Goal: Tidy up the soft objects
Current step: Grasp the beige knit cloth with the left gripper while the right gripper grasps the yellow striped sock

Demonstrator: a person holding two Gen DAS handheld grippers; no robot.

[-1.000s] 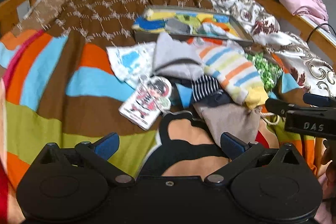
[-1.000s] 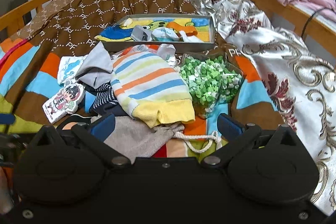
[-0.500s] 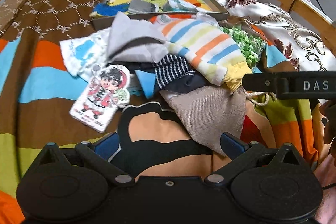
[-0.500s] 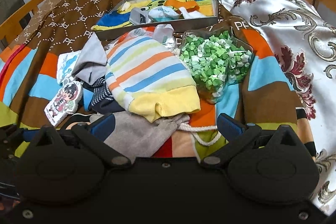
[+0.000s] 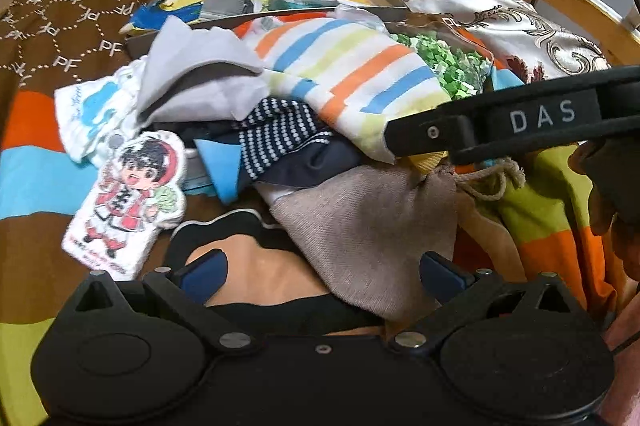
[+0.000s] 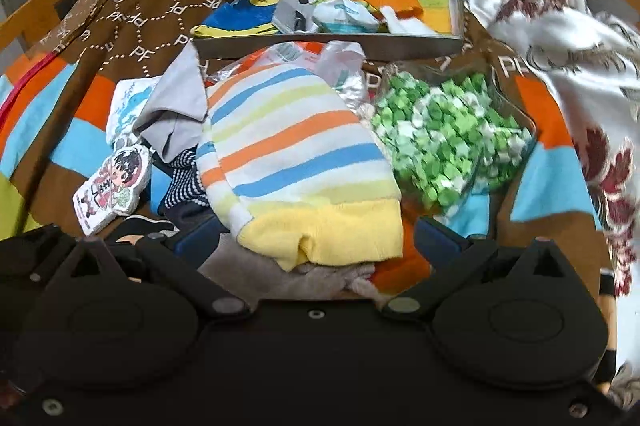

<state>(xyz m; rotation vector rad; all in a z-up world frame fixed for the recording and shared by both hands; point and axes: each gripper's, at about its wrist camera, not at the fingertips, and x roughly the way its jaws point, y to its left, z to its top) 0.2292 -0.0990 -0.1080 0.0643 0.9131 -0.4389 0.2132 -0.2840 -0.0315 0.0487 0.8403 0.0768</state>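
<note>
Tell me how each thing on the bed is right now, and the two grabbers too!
Left gripper: open, around the beige drawstring pouch's near end.
Right gripper: open, straddling the yellow cuff.
Striped knit garment with yellow cuff: lying on top of the pile.
Beige drawstring pouch: lying flat, partly under the garment.
Grey rectangular tray: open, holding small items.
Clear bag of green paper stars: full.

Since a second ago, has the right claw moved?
Yes. The right claw advanced toward the striped knit garment; its yellow cuff now sits between the open fingers.
</note>
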